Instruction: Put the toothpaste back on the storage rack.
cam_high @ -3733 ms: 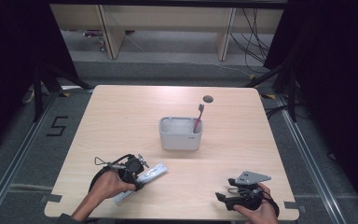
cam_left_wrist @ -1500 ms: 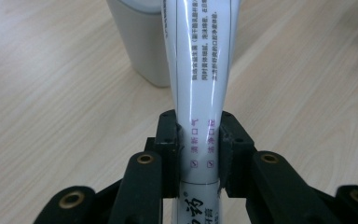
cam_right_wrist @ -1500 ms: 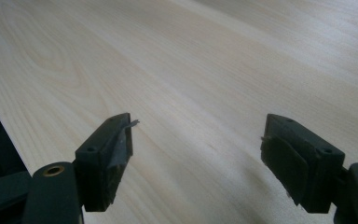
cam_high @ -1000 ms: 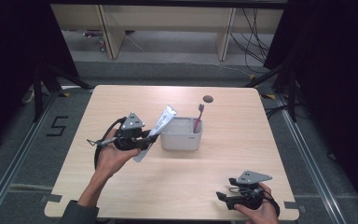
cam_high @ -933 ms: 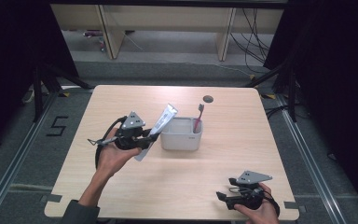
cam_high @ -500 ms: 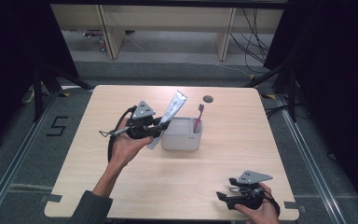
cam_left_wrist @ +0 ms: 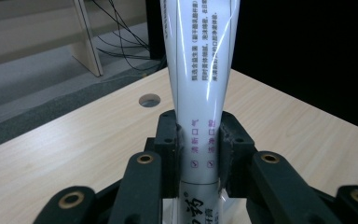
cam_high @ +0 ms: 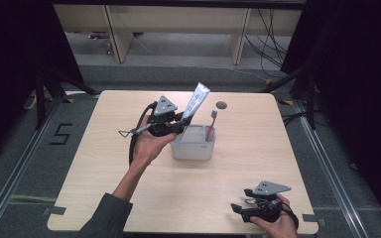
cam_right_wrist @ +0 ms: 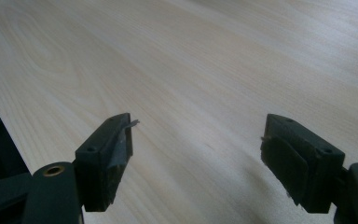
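Toothpaste tube (cam_high: pixel 194 101) now higher, above container (cam_high: pixel 193 144)

High view: above near edge of tabletop (cam_high: pixel 129 198), facing forward, down. Claw views: close, low; both share the tabletop's wood surface.

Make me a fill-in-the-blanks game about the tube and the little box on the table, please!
1. The left gripper is shut on a white ____ of toothpaste.
2. A pink ____ stands in the grey box.
3. The right gripper has its jaws ____ with nothing between them.
4. The held thing hangs above the box's ____ edge, as seen in the high view.

Missing words: tube; toothbrush; open; left
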`<state>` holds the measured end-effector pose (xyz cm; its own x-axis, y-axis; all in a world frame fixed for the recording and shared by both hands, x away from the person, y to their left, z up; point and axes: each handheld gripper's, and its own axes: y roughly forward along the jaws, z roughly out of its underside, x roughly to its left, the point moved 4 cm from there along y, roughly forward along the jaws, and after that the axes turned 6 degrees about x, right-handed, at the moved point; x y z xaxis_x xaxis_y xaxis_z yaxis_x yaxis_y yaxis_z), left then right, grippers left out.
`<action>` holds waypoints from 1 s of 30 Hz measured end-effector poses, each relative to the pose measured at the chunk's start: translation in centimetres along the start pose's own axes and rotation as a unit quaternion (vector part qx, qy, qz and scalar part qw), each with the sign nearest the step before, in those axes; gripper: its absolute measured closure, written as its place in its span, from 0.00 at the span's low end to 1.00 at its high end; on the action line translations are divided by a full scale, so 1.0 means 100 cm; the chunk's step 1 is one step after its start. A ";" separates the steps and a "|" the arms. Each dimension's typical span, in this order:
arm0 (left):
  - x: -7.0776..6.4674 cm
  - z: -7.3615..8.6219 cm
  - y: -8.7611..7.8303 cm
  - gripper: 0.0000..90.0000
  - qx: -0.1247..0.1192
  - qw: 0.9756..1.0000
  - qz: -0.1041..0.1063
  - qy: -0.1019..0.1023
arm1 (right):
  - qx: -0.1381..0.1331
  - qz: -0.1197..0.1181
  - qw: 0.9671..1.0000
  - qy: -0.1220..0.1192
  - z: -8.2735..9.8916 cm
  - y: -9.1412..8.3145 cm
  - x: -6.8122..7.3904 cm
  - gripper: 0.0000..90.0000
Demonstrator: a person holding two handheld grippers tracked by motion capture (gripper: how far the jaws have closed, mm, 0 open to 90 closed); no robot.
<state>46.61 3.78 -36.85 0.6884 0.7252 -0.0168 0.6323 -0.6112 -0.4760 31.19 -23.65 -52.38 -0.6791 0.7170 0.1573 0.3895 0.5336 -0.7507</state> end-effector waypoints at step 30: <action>0.006 -0.007 0.045 0.80 -0.053 0.998 -0.020 -0.041 | -0.001 -0.001 1.000 -0.001 0.000 -0.001 0.001 0.28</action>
<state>50.06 1.23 -38.38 0.6335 0.7702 -0.0733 0.6954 -0.6083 -0.3826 31.12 -23.62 -52.31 -0.6812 0.7148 0.1582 0.3889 0.5364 -0.7490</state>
